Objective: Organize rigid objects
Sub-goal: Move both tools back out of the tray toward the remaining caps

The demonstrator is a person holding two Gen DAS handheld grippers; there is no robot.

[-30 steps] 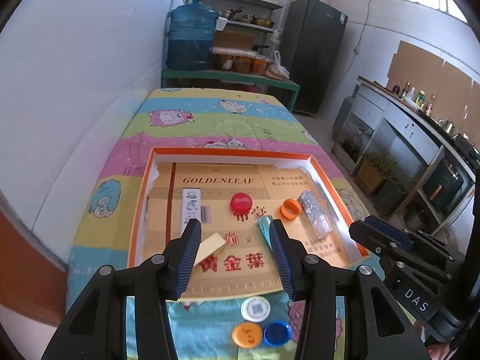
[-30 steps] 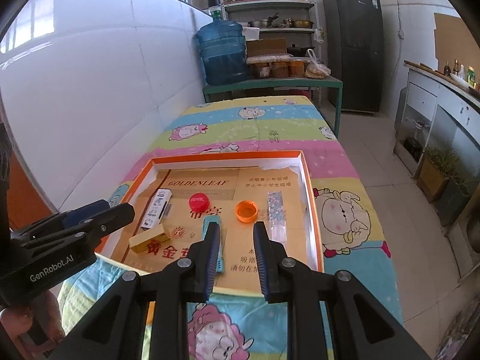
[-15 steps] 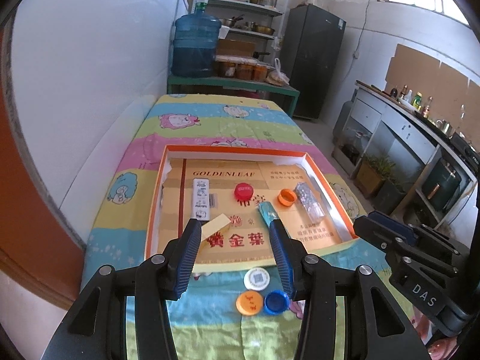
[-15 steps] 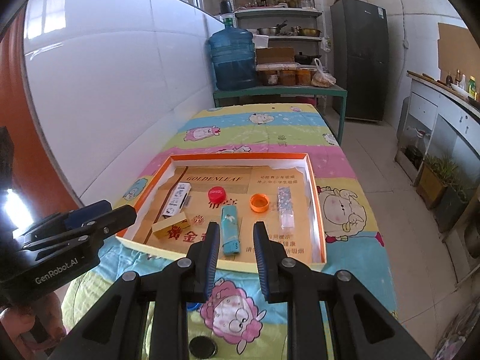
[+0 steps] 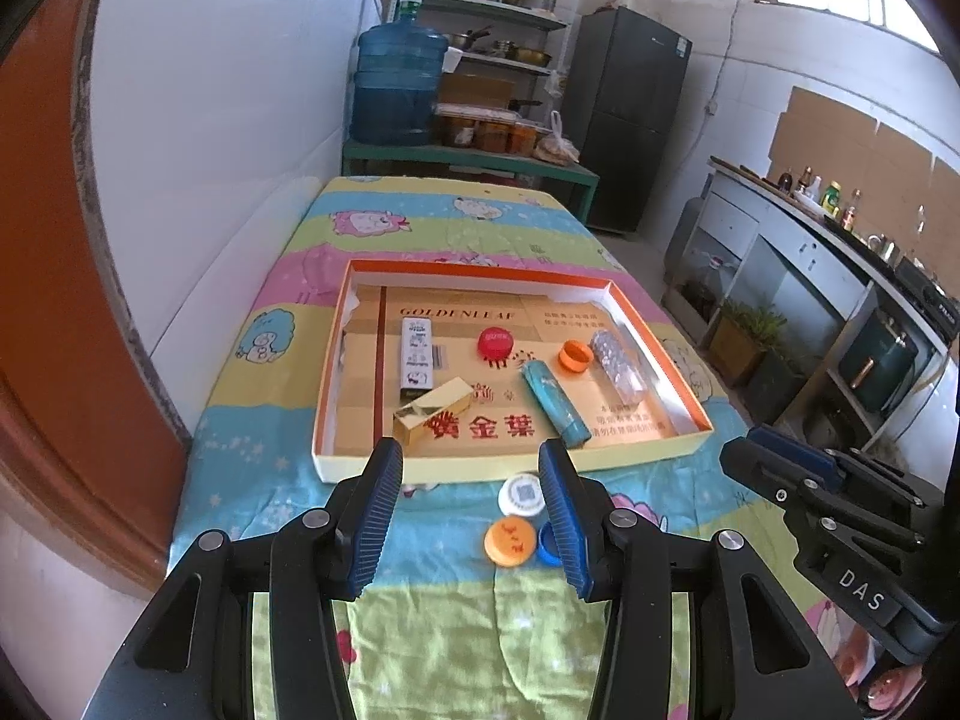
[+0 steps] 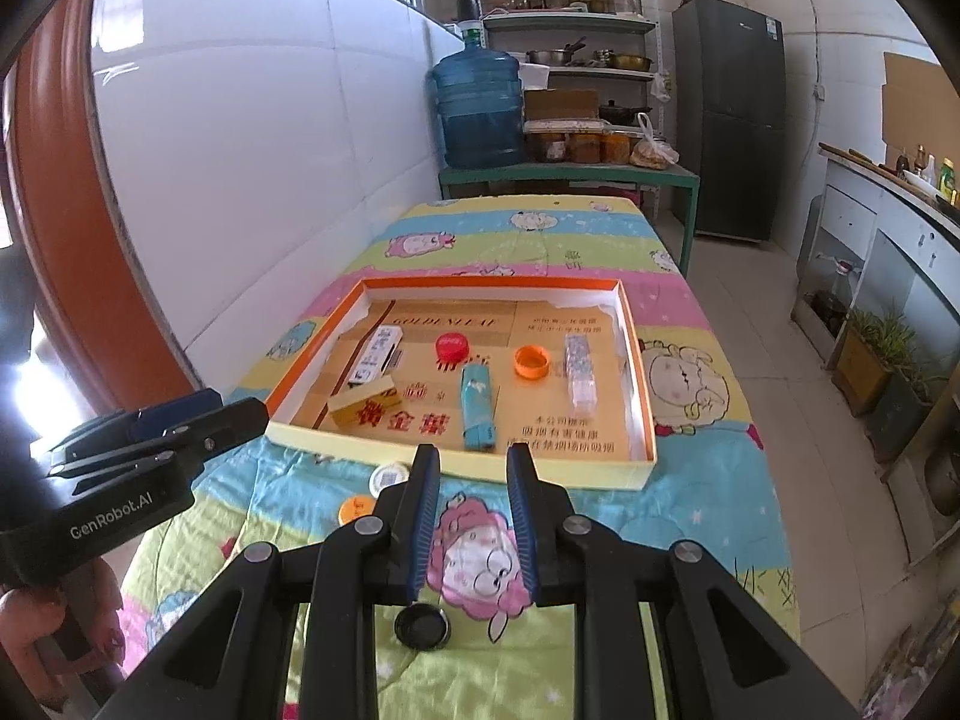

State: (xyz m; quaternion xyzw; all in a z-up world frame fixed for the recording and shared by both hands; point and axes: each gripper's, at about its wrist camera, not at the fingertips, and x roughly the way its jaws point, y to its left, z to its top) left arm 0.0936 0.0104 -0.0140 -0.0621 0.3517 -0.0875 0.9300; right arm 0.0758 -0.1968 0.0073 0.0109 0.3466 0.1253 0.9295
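Left wrist: left gripper point(image 5: 474, 516) empty, fingers apart, angled down over loose caps near the tray point(image 5: 480, 468).
Right wrist: right gripper point(image 6: 471, 519) nearly together, empty, angled down; black cap point(image 6: 422, 627) on the desk below, probably awaiting sorting; teal lighter point(image 6: 477, 405), gold box point(image 6: 366, 405) lie in the tray.

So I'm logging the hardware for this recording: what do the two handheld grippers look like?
Both are matte black frames with silver round screws and two fingers faced with ribbed blue pads. Seen from the side, the left gripper carries white "GenRobot.AI" lettering and the right gripper "DAS"; each has a dark blue part on top. No cables show.
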